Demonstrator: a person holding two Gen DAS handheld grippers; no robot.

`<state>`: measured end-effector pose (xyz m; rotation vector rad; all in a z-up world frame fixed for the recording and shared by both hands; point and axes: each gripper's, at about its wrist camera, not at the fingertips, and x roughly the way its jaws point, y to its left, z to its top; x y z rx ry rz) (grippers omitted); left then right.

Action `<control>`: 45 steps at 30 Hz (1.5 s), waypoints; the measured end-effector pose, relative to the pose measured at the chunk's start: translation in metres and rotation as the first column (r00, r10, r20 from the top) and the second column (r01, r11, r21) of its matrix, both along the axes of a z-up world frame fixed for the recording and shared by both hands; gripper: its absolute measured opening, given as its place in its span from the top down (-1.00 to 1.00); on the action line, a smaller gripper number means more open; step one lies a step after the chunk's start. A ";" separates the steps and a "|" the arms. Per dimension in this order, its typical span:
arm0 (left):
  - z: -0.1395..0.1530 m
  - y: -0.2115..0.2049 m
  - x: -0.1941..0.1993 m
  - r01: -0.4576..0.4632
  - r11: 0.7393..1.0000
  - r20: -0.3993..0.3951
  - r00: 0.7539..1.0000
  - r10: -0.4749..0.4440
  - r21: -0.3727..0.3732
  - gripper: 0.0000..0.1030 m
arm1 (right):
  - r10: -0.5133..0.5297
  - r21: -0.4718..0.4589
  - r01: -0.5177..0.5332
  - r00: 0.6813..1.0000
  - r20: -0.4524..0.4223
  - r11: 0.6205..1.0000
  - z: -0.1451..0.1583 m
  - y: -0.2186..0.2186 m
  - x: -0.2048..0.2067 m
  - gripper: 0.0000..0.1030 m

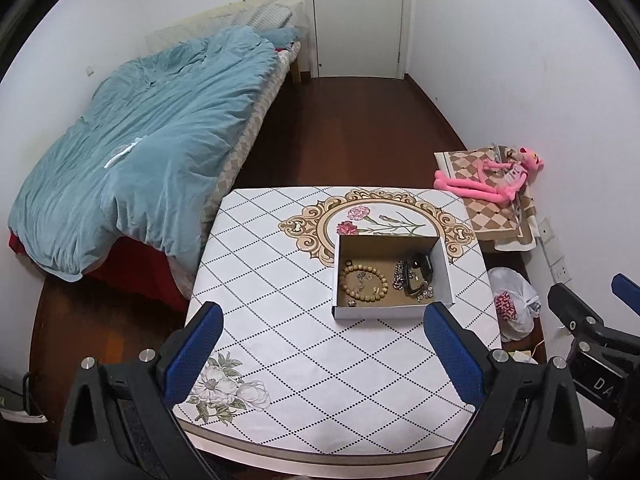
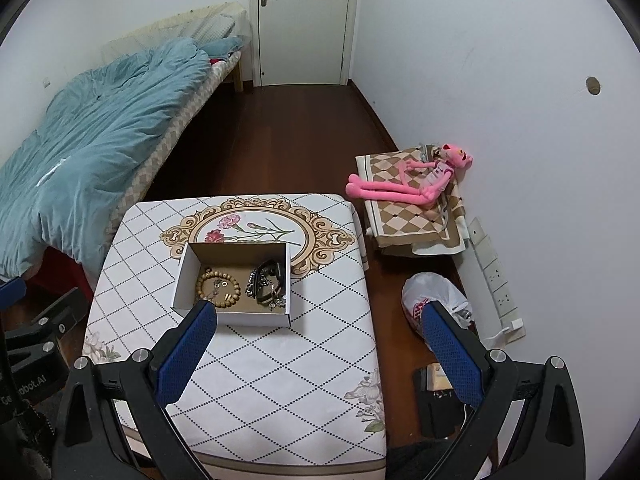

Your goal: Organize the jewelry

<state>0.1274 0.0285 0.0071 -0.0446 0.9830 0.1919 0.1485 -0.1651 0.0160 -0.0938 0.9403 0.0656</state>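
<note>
Box (image 1: 394,276), white cardboard with a brown inside, sits open-topped on the tabletop (image 1: 304,352), toward its far right part, over the edge of the printed floral medallion. Inside, left: bead bracelet (image 1: 363,283), a wooden ring lying flat, with a few small metal pieces inside and beside it. Inside, right: dark watch (image 1: 418,270) tangled with a metal chain (image 1: 399,278); individual pieces there too small to tell apart.

Left gripper (image 1: 324,354): jaws spread wide, nothing between them, held above the near part of the tabletop, short of the box. Right gripper (image 2: 320,354): jaws likewise wide apart and empty, its left finger overlapping the near-left corner of the box in the right wrist view; contact cannot be told.

Surroundings: bed (image 1: 132,152) with blue duvet at left; pink plush toy (image 1: 494,182) lying on a checkered cloth at right, by the wall; white plastic bag (image 2: 436,300) on the floor, right of the tabletop.
</note>
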 end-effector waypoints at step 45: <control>-0.001 0.001 -0.009 -0.005 1.000 0.012 1.000 0.005 0.015 -0.99 | 0.021 0.002 -0.021 0.999 -0.034 1.000 -0.002 -0.002 -0.006 -1.00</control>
